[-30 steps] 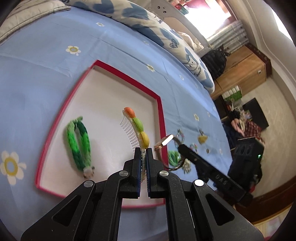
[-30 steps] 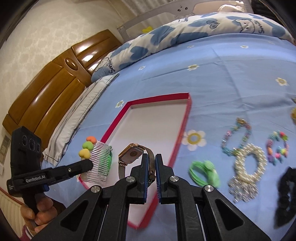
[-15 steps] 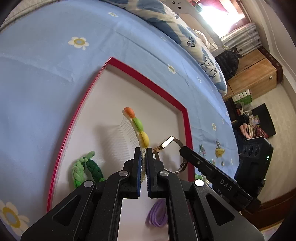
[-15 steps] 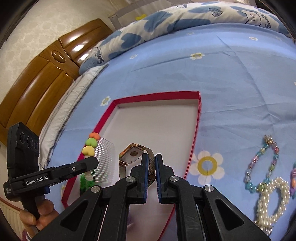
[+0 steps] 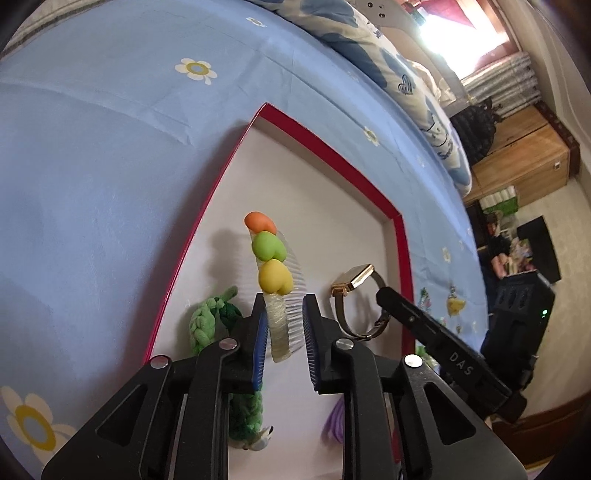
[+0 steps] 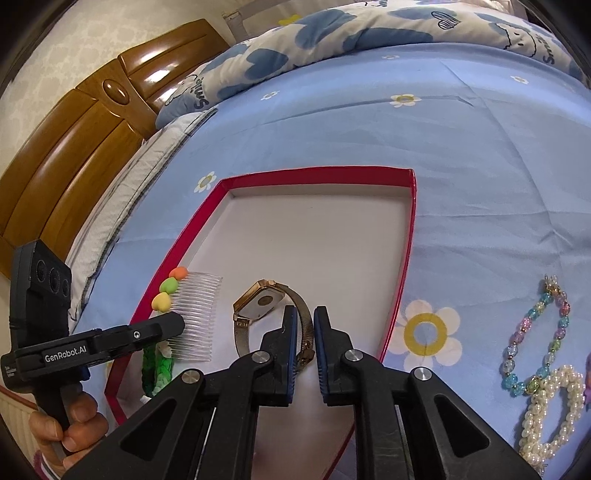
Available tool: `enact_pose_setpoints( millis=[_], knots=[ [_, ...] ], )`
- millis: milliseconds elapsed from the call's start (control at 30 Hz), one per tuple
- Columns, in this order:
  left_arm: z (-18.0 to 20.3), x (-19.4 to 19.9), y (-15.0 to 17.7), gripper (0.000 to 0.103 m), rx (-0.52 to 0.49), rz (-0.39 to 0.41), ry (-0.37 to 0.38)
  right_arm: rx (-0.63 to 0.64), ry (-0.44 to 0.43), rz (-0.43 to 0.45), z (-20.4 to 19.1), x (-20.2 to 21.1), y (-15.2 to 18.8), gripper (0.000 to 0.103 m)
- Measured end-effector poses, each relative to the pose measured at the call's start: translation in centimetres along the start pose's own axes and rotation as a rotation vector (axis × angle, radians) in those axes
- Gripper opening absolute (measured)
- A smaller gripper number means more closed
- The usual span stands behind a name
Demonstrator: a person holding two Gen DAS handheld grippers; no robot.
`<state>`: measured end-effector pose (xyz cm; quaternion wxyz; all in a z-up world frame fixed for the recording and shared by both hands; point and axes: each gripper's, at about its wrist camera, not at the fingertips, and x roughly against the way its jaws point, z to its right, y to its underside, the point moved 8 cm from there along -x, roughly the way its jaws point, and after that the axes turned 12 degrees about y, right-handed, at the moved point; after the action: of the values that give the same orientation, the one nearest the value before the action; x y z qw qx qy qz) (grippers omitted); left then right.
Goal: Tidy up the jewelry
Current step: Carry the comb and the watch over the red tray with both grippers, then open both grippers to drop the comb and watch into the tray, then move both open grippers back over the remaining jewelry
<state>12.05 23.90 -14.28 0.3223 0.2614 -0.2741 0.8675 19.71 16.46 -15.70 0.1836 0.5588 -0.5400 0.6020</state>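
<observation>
A red-rimmed white tray (image 5: 400, 236) (image 6: 410, 236) lies on the blue bedsheet. My left gripper (image 5: 283, 325) is open over the tray, its jaws standing apart around a clear hair comb (image 5: 279, 291) with orange, green and yellow hearts; the comb also shows in the right wrist view (image 6: 192, 314). My right gripper (image 6: 304, 330) is open, its jaws slightly apart on either side of the strap of a gold watch (image 6: 266, 306) (image 5: 356, 280) in the tray. A green braided band (image 5: 207, 321) (image 6: 159, 365) and a purple hair tie (image 5: 334, 424) lie in the tray.
On the sheet right of the tray lie a pastel bead bracelet (image 6: 535, 332) and a pearl bracelet (image 6: 550, 410). Small trinkets (image 5: 454, 304) lie beyond the tray's right rim. A wooden headboard (image 6: 74, 122) and pillows (image 6: 332, 33) bound the bed.
Both grippers have moved down into the tray and opened. The comb and the watch, gripped before, now stand between parted jaws.
</observation>
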Motion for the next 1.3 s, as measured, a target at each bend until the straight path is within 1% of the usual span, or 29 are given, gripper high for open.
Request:
enact_pose_setpoints(
  millis=[167, 233, 267, 300, 367, 500, 533, 567, 633, 800, 967, 1100, 1300],
  knots=[
    [0.3, -0.4, 0.3, 0.022, -0.01, -0.027, -0.027, -0.005, -0.011, -0.01, -0.1, 0.0, -0.1, 0.014],
    [0.4, -0.3, 0.4, 0.026, -0.014, -0.028, -0.033, -0.01, -0.015, -0.012, -0.1, 0.0, -0.1, 0.017],
    [0.5, -0.3, 0.4, 0.027, -0.015, -0.03, -0.037, -0.012, -0.019, -0.01, -0.1, 0.2, -0.1, 0.021],
    [0.6, -0.4, 0.4, 0.03, -0.017, -0.034, -0.042, -0.011, -0.021, -0.007, -0.1, 0.2, -0.1, 0.025],
    [0.9, -0.5, 0.4, 0.035, -0.025, -0.039, -0.054, -0.012, -0.025, -0.004, -0.2, 0.5, -0.1, 0.027],
    [1.3, -0.2, 0.6, 0.047, -0.04, -0.041, -0.076, -0.012, -0.036, 0.01, -0.4, 1.3, -0.3, 0.028],
    [1.4, -0.2, 0.7, 0.05, -0.04, -0.041, -0.078, -0.016, -0.04, 0.014, -0.3, 1.6, -0.3, 0.029],
    [1.5, -0.1, 0.8, 0.051, -0.041, -0.044, -0.084, -0.021, -0.044, 0.017, -0.2, 1.9, -0.3, 0.031],
    [1.7, 0.0, 1.1, 0.052, -0.045, -0.049, -0.089, -0.031, -0.051, 0.028, 0.1, 2.7, -0.2, 0.034],
    [2.6, 0.1, 1.9, 0.052, -0.06, -0.061, -0.088, -0.066, -0.058, 0.052, 1.5, 4.9, 0.6, 0.035],
    [4.1, 0.9, 2.8, 0.052, -0.088, -0.043, -0.089, -0.101, -0.055, 0.08, 3.1, 7.0, 1.3, 0.036],
    [5.5, 1.6, 3.2, 0.052, -0.113, -0.021, -0.093, -0.122, -0.046, 0.097, 4.6, 8.5, 2.0, 0.039],
    [8.0, 2.0, 4.2, 0.052, -0.159, -0.012, -0.084, -0.155, -0.015, 0.116, 7.0, 10.6, 3.5, 0.04]
  ],
)
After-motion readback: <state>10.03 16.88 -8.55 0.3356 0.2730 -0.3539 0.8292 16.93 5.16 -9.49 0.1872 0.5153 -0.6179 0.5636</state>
